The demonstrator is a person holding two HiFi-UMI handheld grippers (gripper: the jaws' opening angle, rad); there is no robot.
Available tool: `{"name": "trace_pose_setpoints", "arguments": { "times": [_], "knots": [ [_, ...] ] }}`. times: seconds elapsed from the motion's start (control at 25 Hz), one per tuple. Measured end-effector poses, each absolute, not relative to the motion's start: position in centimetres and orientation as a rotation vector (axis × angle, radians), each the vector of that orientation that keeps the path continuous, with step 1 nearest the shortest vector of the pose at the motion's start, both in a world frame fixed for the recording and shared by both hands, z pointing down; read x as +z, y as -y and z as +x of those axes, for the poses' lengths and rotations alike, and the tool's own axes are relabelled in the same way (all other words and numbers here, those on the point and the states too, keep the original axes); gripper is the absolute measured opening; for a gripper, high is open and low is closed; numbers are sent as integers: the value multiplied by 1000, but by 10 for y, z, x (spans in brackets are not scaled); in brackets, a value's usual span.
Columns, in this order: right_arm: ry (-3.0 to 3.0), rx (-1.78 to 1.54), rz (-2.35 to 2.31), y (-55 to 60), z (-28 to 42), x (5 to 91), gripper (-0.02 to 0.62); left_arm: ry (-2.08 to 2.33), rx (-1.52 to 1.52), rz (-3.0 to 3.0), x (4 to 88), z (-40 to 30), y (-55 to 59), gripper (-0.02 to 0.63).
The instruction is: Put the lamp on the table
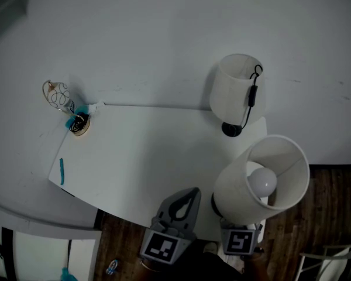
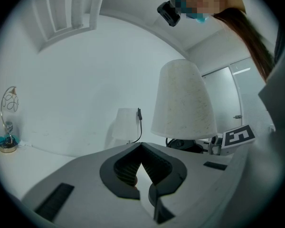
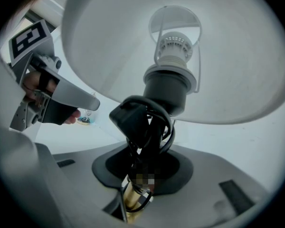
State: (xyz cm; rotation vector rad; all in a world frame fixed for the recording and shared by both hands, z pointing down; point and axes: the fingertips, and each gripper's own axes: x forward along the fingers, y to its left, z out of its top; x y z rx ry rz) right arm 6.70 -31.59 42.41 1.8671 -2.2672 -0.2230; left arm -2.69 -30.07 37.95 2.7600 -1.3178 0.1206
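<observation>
A white-shaded lamp (image 1: pixel 263 183) with its bulb (image 1: pixel 262 180) showing hangs over the table's near right corner. My right gripper (image 3: pixel 141 177) is shut on its brass stem (image 3: pixel 130 198), where the black cord (image 3: pixel 145 122) is wound. In the head view the shade hides those jaws and only the marker cube (image 1: pixel 241 240) shows. My left gripper (image 1: pixel 191 193) sits just left of the lamp over the table's near edge, shut and empty (image 2: pixel 141 148). The held lamp (image 2: pixel 183 101) stands to its right.
A second white lamp (image 1: pixel 237 89) with a black cord stands at the table's (image 1: pixel 140 157) back right, against the white wall. A wire ornament (image 1: pixel 61 98) sits at the back left corner and a teal strip (image 1: pixel 62 171) at the left edge. Wooden floor (image 1: pixel 333 215) lies right.
</observation>
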Motion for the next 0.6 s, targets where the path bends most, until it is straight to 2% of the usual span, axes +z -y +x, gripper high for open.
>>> {"name": "trace_pose_setpoints", "arguments": {
  "times": [0.6],
  "knots": [
    [2258,-197,1871,325,70,436,110,1325,130,2749,384,-28,305,3]
  ]
}}
